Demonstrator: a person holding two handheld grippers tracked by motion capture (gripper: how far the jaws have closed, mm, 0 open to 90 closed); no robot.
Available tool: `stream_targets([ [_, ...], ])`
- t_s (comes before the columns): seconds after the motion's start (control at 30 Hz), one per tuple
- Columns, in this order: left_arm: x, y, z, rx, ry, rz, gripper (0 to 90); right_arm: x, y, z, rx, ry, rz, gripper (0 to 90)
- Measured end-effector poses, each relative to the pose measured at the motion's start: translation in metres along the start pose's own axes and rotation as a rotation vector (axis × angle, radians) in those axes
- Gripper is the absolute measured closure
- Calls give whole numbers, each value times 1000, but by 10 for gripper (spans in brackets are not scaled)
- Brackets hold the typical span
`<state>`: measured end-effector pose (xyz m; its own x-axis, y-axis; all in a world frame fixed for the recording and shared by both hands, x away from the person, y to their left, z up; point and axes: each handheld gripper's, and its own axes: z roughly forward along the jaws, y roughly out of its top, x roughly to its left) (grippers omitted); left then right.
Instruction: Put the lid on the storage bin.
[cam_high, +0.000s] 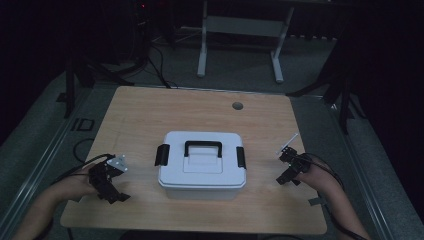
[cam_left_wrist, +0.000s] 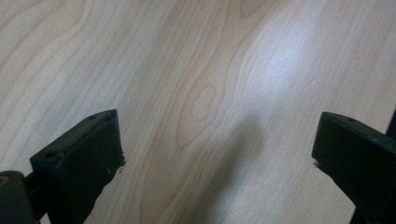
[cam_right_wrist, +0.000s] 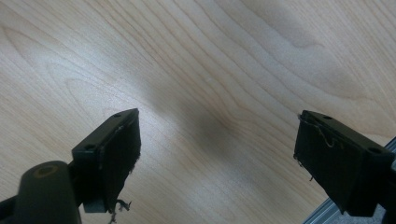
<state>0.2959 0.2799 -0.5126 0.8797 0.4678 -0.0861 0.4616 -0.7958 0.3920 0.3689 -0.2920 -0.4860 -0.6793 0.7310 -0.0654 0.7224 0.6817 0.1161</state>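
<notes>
High view: at the lower left of the frame, the left hand-held gripper (cam_high: 112, 182) rests on the tabletop (cam_high: 140, 115), jaws wide apart, holding nothing. In the middle sits a white box (cam_high: 202, 167) with black side clips and a black top handle (cam_high: 203, 148). It looks hard and smooth, maybe a bit heavy; the handle seems the best hold. At the lower right, the right hand-held gripper (cam_high: 289, 167) is spread wide and empty too.

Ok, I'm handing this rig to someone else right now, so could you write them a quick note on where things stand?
Left tongs: open, empty, over bare table left of the box.
Right tongs: open, empty, right of the box.
White storage box: mid-table, lid on, black handle lying flat, side latches apparently down.
Done: nothing visible; box untouched.
Left: probably reach in and work the latches or handle.
</notes>
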Motion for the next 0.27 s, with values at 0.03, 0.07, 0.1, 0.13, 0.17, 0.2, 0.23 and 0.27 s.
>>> stream_targets([
  [0.03,0,0,0,0,0,0,13,0,0,1,1,1,0,141],
  [0.07,-1,-7,1,-26,10,-16,13,-1,-1,3,10,3,0,142],
  [0.1,-1,-9,1,-27,10,-19,13,-1,-1,3,13,3,0,142],
  [0.13,-1,-9,1,-27,10,-19,13,-1,-1,3,13,3,0,142],
  [0.17,0,-12,3,-22,13,-30,13,-1,-1,4,13,5,0,142],
  [0.2,0,-12,3,-22,13,-30,13,-1,-1,4,13,5,0,142],
  [0.23,0,-15,6,-26,14,-35,13,-1,-1,4,14,3,-1,142],
  [0.27,0,-15,6,-26,14,-35,13,-1,0,4,13,3,2,142],
])
